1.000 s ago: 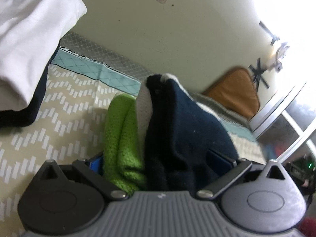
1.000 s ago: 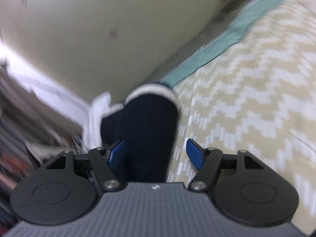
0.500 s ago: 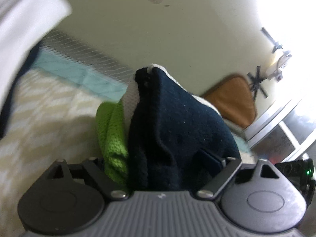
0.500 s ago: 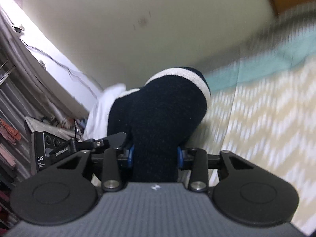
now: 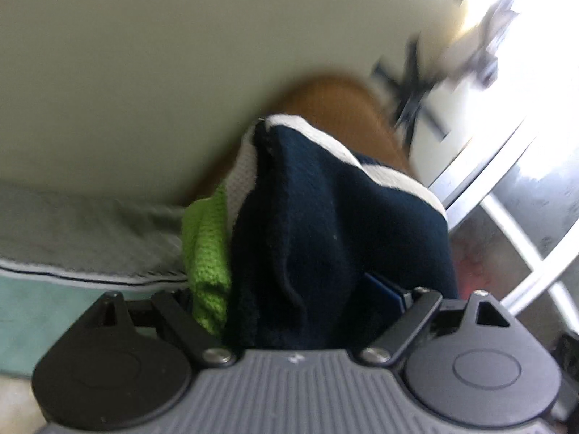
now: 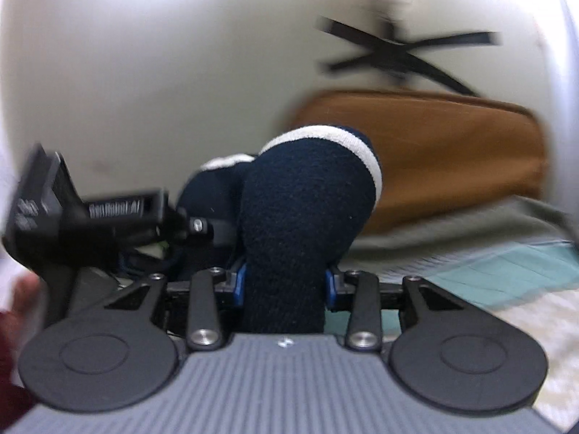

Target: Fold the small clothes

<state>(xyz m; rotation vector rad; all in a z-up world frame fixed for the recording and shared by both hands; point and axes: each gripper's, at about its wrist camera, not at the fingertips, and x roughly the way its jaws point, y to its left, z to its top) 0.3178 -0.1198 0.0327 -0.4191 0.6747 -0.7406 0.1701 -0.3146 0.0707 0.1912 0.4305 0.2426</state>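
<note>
Moved: both grippers swung toward the brown cushion (image 6: 452, 152).
Right gripper (image 6: 284, 285): closed further, clamped navy sock (image 6: 307, 209).
Left gripper (image 5: 289, 300): closed slightly, wide around the sock bundle (image 5: 325, 235).
Progress: folding unfinished.

Both our wrist views look forward along their fingers, very near the bunched navy white-banded knit garment (image 5: 325, 224) (image 6: 307, 209); both share the brown cushion (image 5: 336, 101) (image 6: 452, 152) toward twelve o'clock.

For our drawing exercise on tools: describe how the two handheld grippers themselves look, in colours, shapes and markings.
Each gripper, left and right, has a grey ribbed body, two round black discs, black link arms with silver pivot screws, and blue finger pads. White lettering marks the left one's black side; a dark red sleeve shows.
</note>
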